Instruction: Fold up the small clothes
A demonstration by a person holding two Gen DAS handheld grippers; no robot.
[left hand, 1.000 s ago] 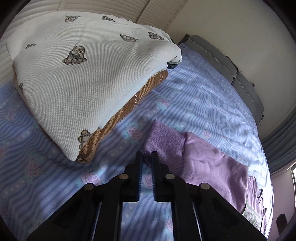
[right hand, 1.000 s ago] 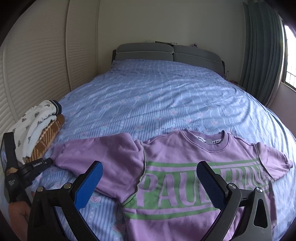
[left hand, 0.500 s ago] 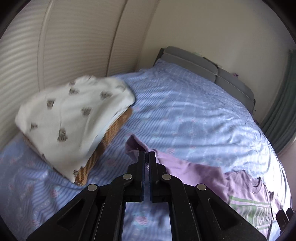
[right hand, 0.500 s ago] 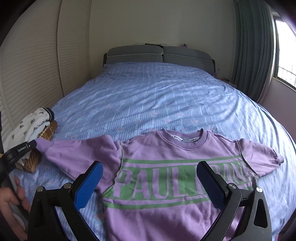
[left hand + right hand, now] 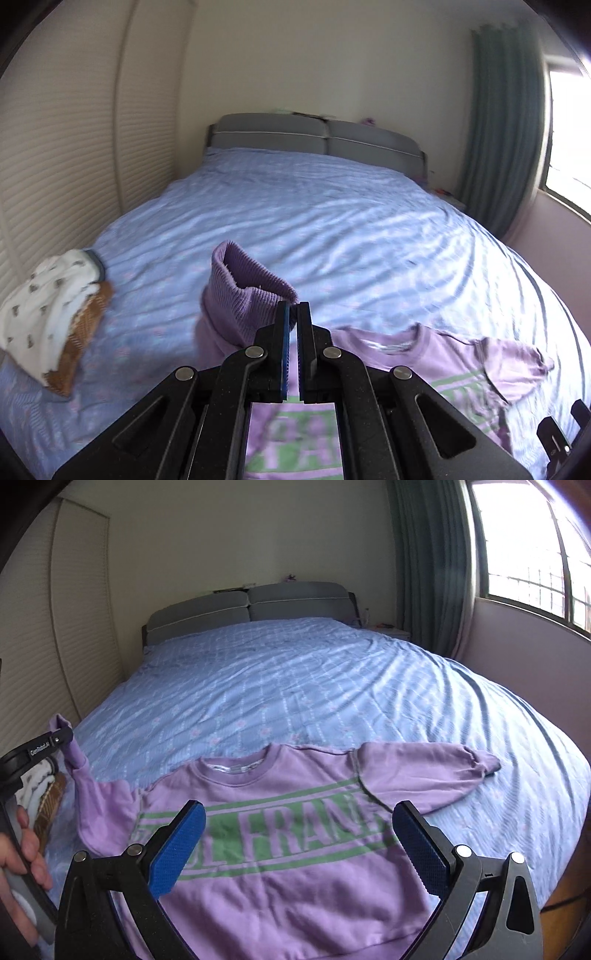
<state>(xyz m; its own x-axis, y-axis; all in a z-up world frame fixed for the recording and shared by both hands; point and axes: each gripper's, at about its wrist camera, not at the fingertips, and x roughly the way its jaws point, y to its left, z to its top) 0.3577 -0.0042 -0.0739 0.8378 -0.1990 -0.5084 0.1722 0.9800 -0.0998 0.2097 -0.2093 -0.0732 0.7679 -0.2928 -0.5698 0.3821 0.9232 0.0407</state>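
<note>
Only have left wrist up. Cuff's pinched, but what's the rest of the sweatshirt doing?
Observer: The purple sweatshirt lies flat, face up, on the bed; only the sleeve held by the left gripper is lifted off the cover.
Operator: Other sleeve?
Observer: The far sleeve is spread straight out to the side, cuff flat on the bed.
Operator: Right gripper doing anything?
Observer: The right gripper is open and empty, above the chest print, touching nothing.
Operator: Hem side clear?
Observer: The hem runs under the right gripper's frame at the bottom of its view, so I cannot tell.
</note>
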